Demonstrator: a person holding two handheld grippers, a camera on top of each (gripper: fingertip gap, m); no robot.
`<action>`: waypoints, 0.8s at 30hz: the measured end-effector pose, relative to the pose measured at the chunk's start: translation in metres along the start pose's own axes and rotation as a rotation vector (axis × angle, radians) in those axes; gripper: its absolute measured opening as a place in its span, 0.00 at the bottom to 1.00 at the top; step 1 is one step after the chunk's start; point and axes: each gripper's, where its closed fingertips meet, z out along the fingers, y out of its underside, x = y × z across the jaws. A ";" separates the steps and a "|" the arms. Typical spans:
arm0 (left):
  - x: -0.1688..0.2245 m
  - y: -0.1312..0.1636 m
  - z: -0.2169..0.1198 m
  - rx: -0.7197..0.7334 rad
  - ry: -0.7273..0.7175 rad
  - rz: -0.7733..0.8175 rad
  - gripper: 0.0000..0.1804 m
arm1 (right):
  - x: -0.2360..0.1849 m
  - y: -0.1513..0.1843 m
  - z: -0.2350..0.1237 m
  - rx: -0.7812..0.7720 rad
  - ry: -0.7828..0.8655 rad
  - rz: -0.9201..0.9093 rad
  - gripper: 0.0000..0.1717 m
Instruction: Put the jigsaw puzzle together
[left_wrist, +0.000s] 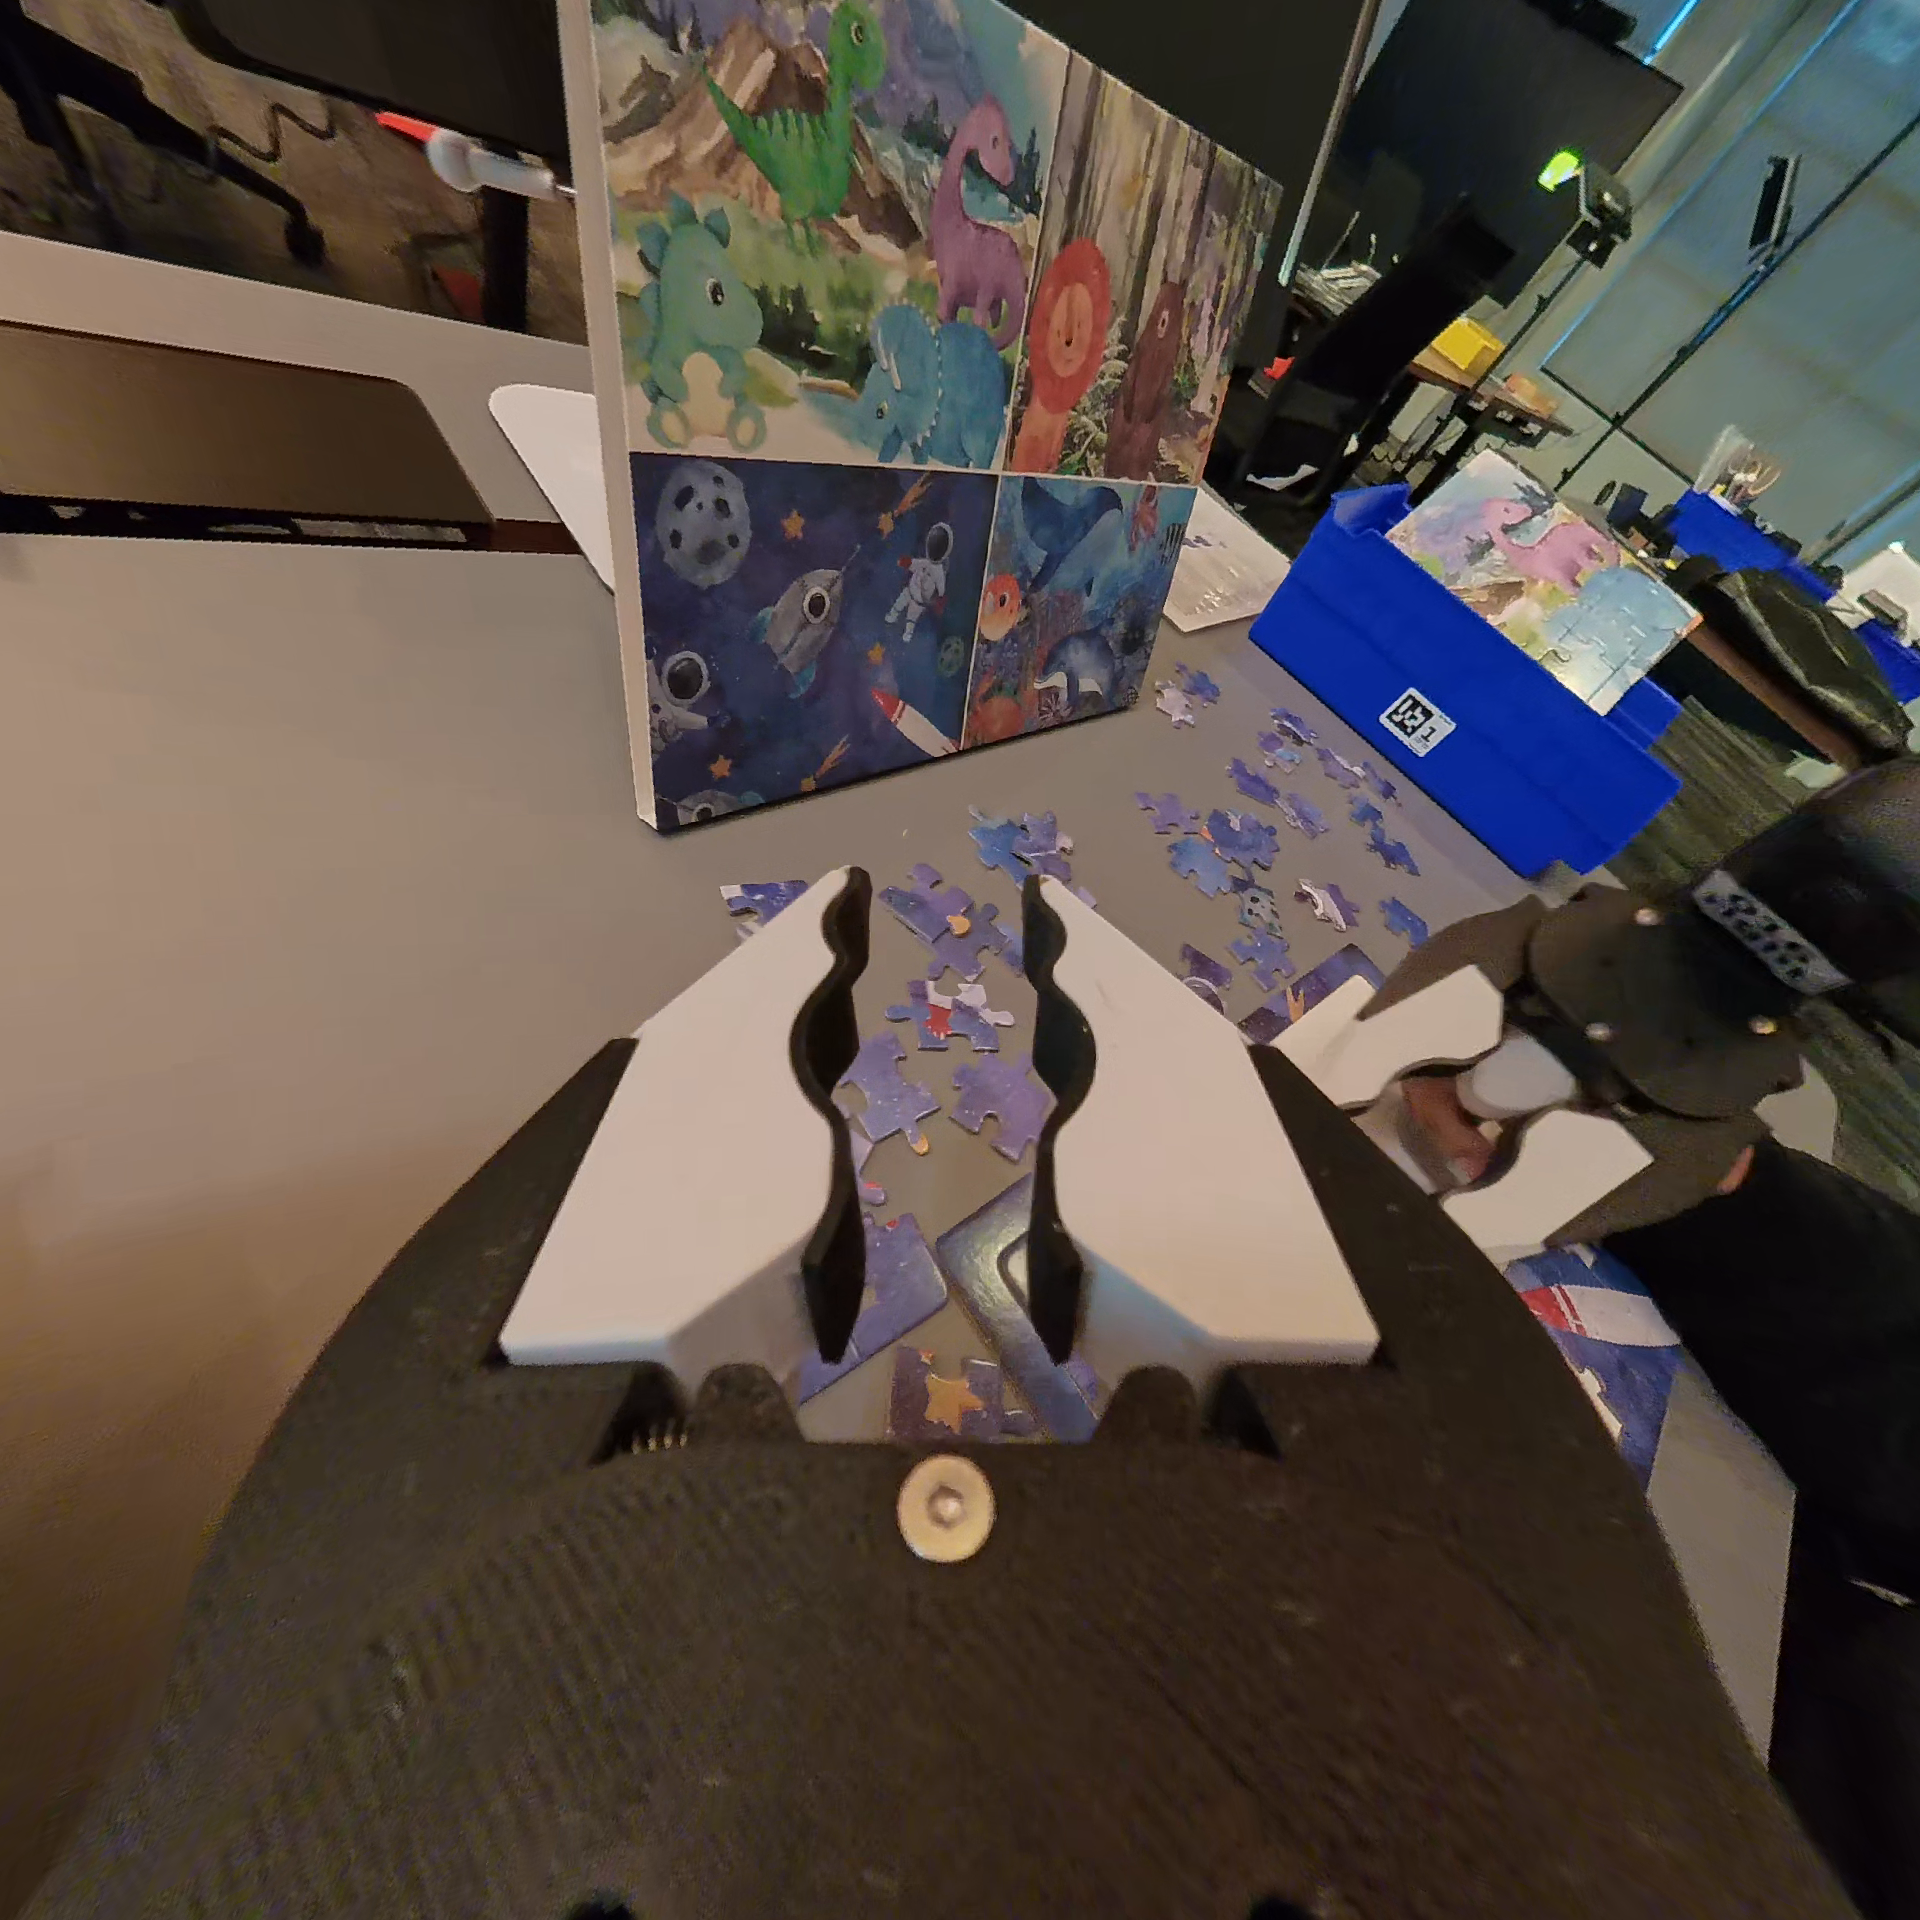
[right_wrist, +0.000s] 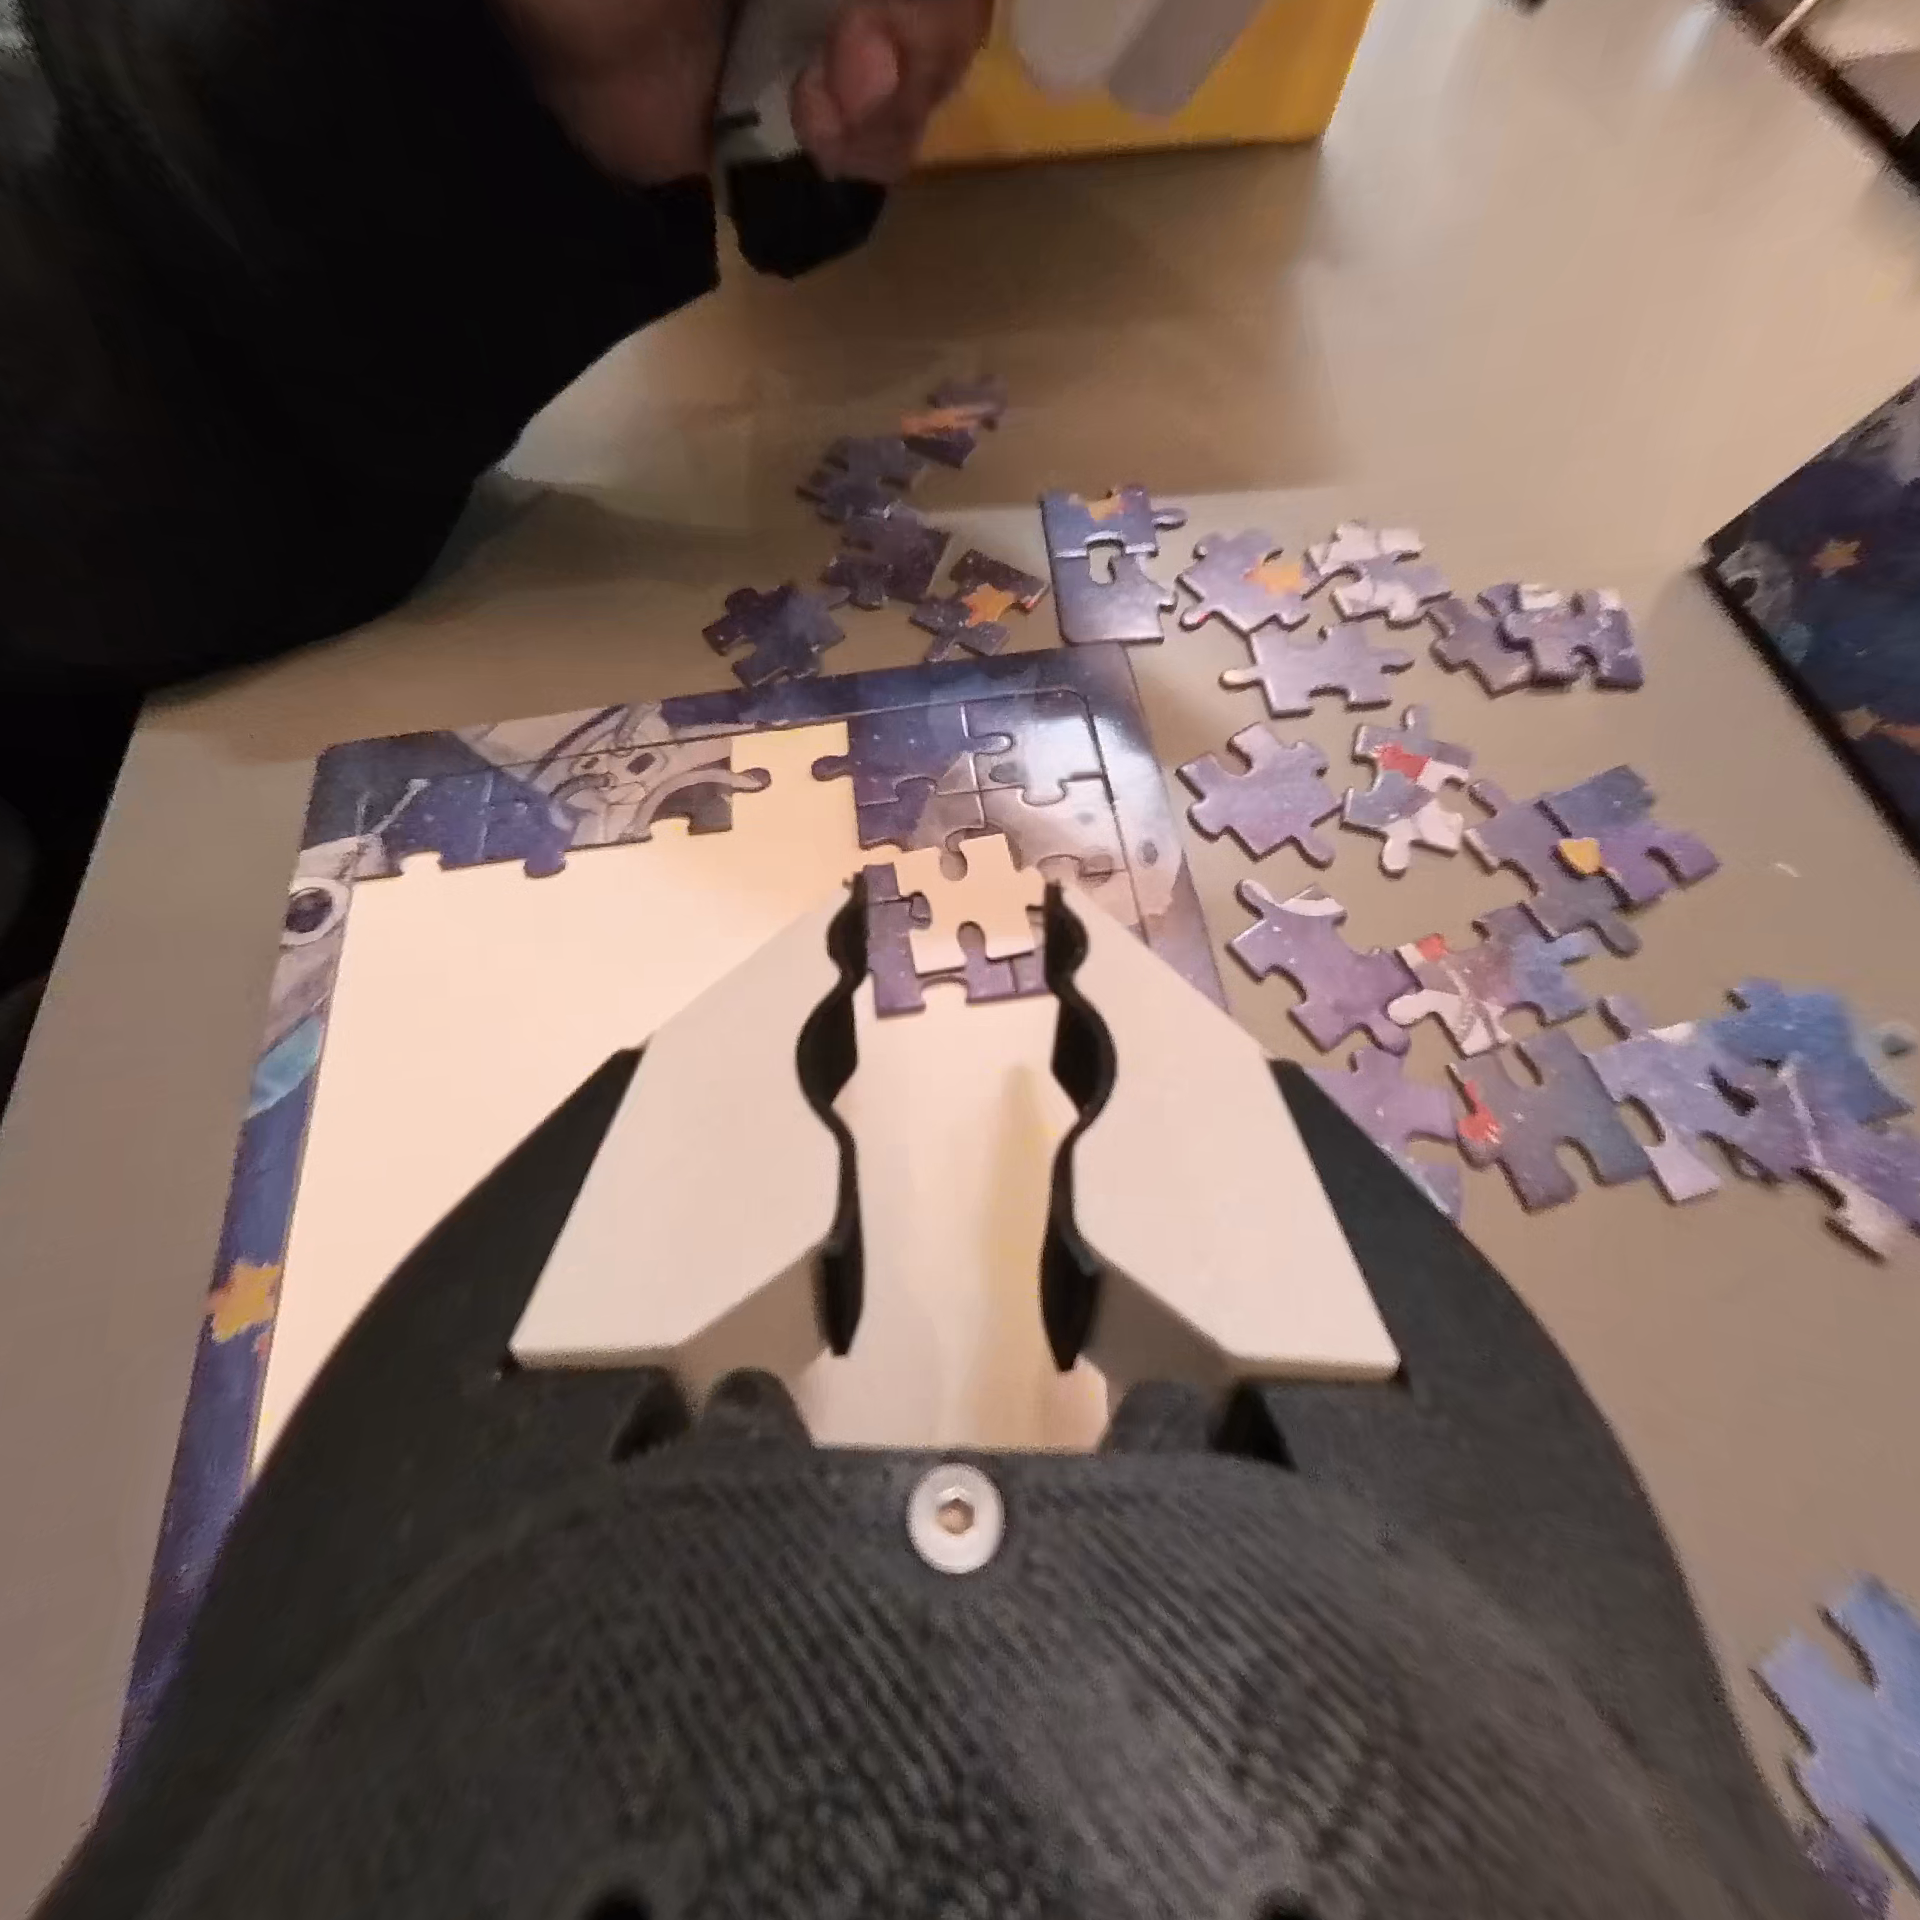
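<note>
Both tools stand narrowly parted, holding nothing: left tool (left_wrist: 945, 894) hovers above loose puzzle pieces (left_wrist: 940, 1013); right tool (right_wrist: 951, 899) seemingly straddles an unfilled gap in the puzzle tray (right_wrist: 1164, 821).

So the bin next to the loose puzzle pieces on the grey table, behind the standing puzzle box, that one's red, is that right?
Not quite: the bin is blue, not red. The left wrist view shows it beside the loose puzzle pieces on the grey table, behind the standing puzzle box, as you said.
</note>
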 end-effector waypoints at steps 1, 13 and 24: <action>0.001 0.001 0.001 -0.003 0.004 0.003 0.15 | 0.001 0.003 0.007 -0.034 0.003 0.005 0.21; 0.006 -0.002 0.000 0.007 0.024 0.003 0.15 | 0.004 0.013 0.025 -0.123 0.024 0.017 0.18; 0.021 -0.005 0.001 0.027 0.098 0.021 0.15 | 0.004 -0.024 -0.014 0.154 -0.022 0.137 0.18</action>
